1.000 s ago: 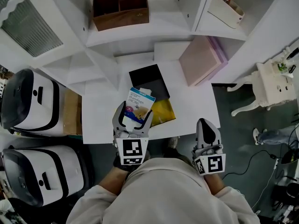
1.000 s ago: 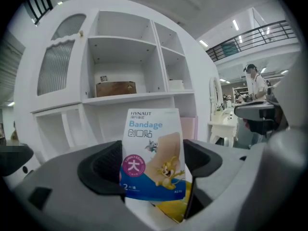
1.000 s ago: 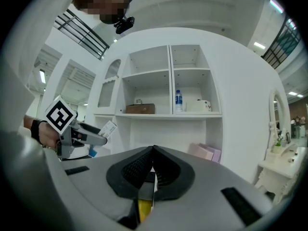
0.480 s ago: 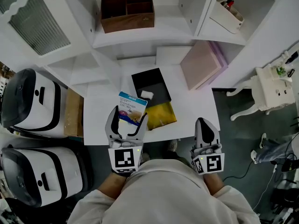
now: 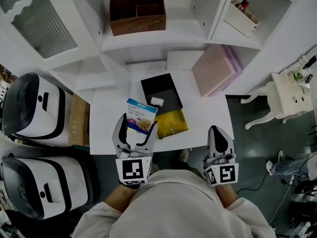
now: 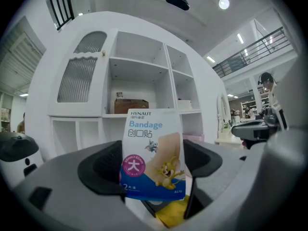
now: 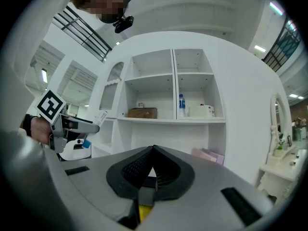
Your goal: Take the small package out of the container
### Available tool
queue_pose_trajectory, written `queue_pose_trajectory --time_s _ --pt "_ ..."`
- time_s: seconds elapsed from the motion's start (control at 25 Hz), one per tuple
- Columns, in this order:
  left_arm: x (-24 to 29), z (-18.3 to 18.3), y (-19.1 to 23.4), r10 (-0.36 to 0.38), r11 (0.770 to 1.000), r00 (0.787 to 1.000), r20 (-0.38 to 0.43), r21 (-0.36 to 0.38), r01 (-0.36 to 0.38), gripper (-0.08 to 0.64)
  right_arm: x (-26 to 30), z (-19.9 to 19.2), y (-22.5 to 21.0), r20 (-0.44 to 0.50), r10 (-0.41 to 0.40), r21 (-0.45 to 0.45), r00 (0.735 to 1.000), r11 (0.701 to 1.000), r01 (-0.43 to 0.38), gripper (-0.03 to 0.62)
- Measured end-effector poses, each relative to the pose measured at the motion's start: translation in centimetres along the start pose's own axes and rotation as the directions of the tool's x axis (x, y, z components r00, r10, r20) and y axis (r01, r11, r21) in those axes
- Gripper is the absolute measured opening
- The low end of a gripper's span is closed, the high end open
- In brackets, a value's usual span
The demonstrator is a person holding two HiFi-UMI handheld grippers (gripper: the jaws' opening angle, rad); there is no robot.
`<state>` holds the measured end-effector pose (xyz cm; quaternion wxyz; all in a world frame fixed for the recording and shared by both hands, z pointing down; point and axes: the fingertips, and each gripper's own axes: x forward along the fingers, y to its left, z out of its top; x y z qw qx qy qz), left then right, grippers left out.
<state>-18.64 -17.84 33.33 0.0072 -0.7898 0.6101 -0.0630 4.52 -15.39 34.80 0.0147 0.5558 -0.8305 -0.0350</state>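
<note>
A: small package (image 6: 153, 153), bottom edge?
B: Hidden, it sinks behind the left gripper (image 5: 135, 126) jaws. Can't see the contact at its sides.
A: Past the jaws?
B: yellow thing (image 6: 171, 214) and black container (image 5: 161, 89) are mostly covered by the package in the left gripper view.
A: white bit (image 5: 156, 101) inside the container?
B: Too small to tell.
A: right gripper (image 7: 153, 162)?
B: Closed jaws block nearly everything beyond; only a dark and yellow sliver shows.
</note>
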Motion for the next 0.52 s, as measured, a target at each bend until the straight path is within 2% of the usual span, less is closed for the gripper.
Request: queue_pose_trajectory --time_s 0.16,0.36,0.52 --pt "0.2 0.0 0.0 -0.002 1.000 1.000 0.002 0.007 0.002 0.397 0.1 -0.1 0.1 -0.001 0.003 0.003 1.000 1.000 -0.003 0.023" --pt "0.2 -1.0 0.0 0.009 1.000 0.998 -0.060 -0.011 -0.009 0.397 0.3 -0.3 -0.1 -0.005 0.000 0.004 1.000 1.000 0.000 0.023" --pt "0.6 -0.3 -0.2 -0.001 1.000 1.000 -0.018 0.010 0.001 0.397 0.3 -0.4 -0.3 -0.005 -0.002 0.005 1.000 1.000 0.002 0.023"
